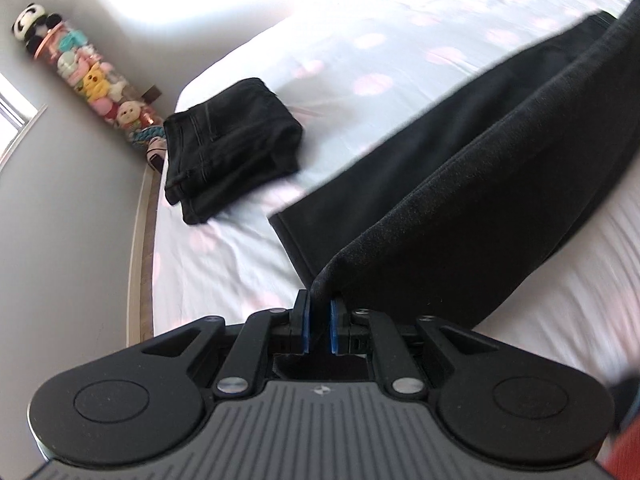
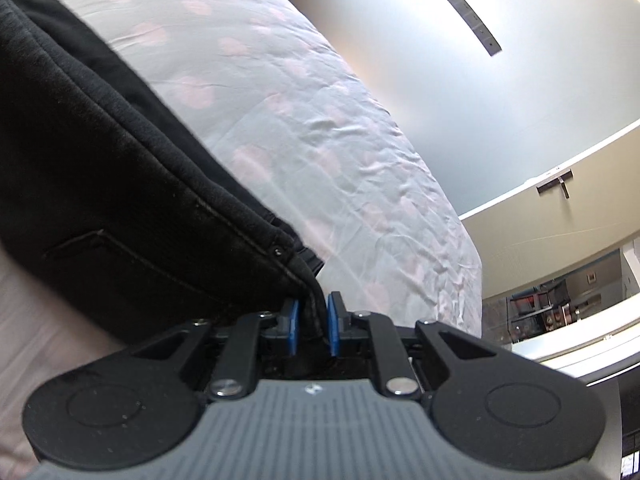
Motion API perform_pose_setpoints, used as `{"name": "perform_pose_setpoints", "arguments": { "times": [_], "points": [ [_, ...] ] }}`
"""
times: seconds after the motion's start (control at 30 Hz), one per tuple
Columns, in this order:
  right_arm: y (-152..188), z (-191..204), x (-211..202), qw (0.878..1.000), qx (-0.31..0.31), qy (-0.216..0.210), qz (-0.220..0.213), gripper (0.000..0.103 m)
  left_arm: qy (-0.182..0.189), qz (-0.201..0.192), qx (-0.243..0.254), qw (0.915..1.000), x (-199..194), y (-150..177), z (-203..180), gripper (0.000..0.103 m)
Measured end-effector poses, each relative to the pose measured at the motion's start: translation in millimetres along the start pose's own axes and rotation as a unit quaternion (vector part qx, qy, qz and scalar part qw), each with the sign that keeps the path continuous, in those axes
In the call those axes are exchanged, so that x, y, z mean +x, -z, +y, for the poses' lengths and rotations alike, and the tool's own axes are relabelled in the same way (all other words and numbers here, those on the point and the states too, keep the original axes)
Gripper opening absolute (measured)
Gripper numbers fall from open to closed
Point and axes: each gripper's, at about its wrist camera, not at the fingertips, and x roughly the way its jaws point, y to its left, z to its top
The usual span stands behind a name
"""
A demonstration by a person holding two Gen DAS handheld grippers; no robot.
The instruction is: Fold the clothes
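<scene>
Two claws each pinch the same pair of black trousers (image 1: 460, 184) over a bed (image 1: 360, 40) covered in a pale sheet with faint pink spots. From the left wrist view, the left claw (image 1: 320, 326) has its blue pads nearly together, with a corner of the dark fabric caught between them; from that corner the trousers run away to the far right, one layer lifted off the sheet and another lying flat beneath it. From the right wrist view, the right claw (image 2: 313, 328) is likewise drawn in on the trousers (image 2: 112, 168), gripping the edge beside a stitched seam and a small rivet, with a slit pocket showing on the cloth to the left. A second black garment, already folded (image 1: 232, 144) into a thick block, sits on the sheet far left of the left claw, near the bed's edge and well apart from the held trousers. Beyond it, against the grey wall, stands a tall clear tube of plush toys (image 1: 80, 68) topped by a panda.
</scene>
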Motion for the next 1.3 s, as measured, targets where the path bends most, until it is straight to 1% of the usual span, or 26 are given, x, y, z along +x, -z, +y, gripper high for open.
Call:
{"name": "perform_pose_setpoints", "arguments": {
  "times": [0.1, 0.23, 0.27, 0.43, 0.57, 0.67, 0.83, 0.9, 0.97, 1.0, 1.03, 1.07, 1.1, 1.13, 1.2, 1.27, 1.3],
  "points": [
    [-20.6, -9.4, 35.9, 1.0, 0.017, 0.008, 0.008, 0.017, -0.001, 0.01, -0.009, 0.9999, 24.3, -25.6, 9.9, 0.011],
    [-39.8, -11.1, 81.3, 1.0, 0.012, -0.001, 0.028, 0.017, -0.001, 0.055, -0.002, 0.9985, 72.9, -52.9, 14.8, 0.011],
    [-44.2, -10.0, 93.9, 0.999, 0.01, -0.004, 0.035, 0.017, -0.002, 0.06, 0.0, 0.9982, 83.7, -58.1, 15.3, 0.011],
    [-54.0, -1.0, 142.5, 0.998, 0.013, -0.012, 0.065, 0.017, -0.004, 0.072, -0.009, 0.9973, 134.4, -77.5, 20.2, 0.012],
    [-61.8, 12.5, 182.4, 0.996, 0.01, -0.014, 0.082, 0.017, 0.004, 0.088, -0.011, 0.996, 168.3, -81.2, 17.4, 0.014],
    [-63.6, 19.8, 198.7, 0.996, 0.012, -0.015, 0.088, 0.018, 0.009, 0.089, -0.017, 0.9959, 184.1, -77.5, 16.4, 0.017],
    [-65.6, 22.0, 209.1, 0.995, 0.027, -0.019, 0.098, 0.02, 0.023, 0.065, -0.042, 0.9967, 191.3, -67.9, 22.4, 0.02],
    [-66.6, 18.6, 206.7, 0.994, 0.037, -0.022, 0.1, 0.02, 0.033, 0.053, -0.07, 0.9956, 187.0, -65.2, 30.7, 0.021],
    [-66.8, 13.8, 200.6, 0.993, 0.053, -0.024, 0.101, 0.021, 0.041, 0.04, -0.103, 0.993, 178.5, -62.2, 39.1, 0.023],
    [-66.3, 11.1, 195.1, 0.993, 0.061, -0.025, 0.099, 0.023, 0.044, 0.034, -0.119, 0.9914, 173.7, -60.7, 43.4, 0.03],
    [-65.8, 8.1, 190.2, 0.993, 0.069, -0.025, 0.096, 0.024, 0.039, 0.025, -0.136, 0.9896, 167.9, -59.0, 47.9, 0.038],
    [-65.3, 5.0, 185.6, 0.992, 0.079, -0.027, 0.094, 0.024, 0.029, 0.015, -0.154, 0.9876, 160.9, -57.2, 52.7, 0.056],
    [-65.2, 1.8, 181.4, 0.991, 0.088, -0.03, 0.095, 0.025, 0.016, -0.001, -0.175, 0.9844, 153.1, -55.6, 58.3, 0.061],
    [-65.4, -1.4, 177.1, 0.99, 0.099, -0.032, 0.095, 0.026, 0.01, -0.015, -0.201, 0.9794, 145.9, -53.4, 65.4, 0.061],
    [-67.2, -6.7, 166.7, 0.988, 0.116, -0.032, 0.092, 0.028, 0.014, -0.032, -0.254, 0.9665, 132.3, -48.3, 78.8, 0.062],
    [-68.7, -10.6, 155.4, 0.988, 0.126, -0.029, 0.086, 0.03, 0.021, -0.038, -0.287, 0.9568, 121.3, -42.0, 86.5, 0.065],
    [-69.0, -12.4, 150.3, 0.987, 0.132, -0.03, 0.085, 0.032, 0.022, -0.038, -0.296, 0.954, 117.6, -38.3, 87.3, 0.068]
  ]
}}
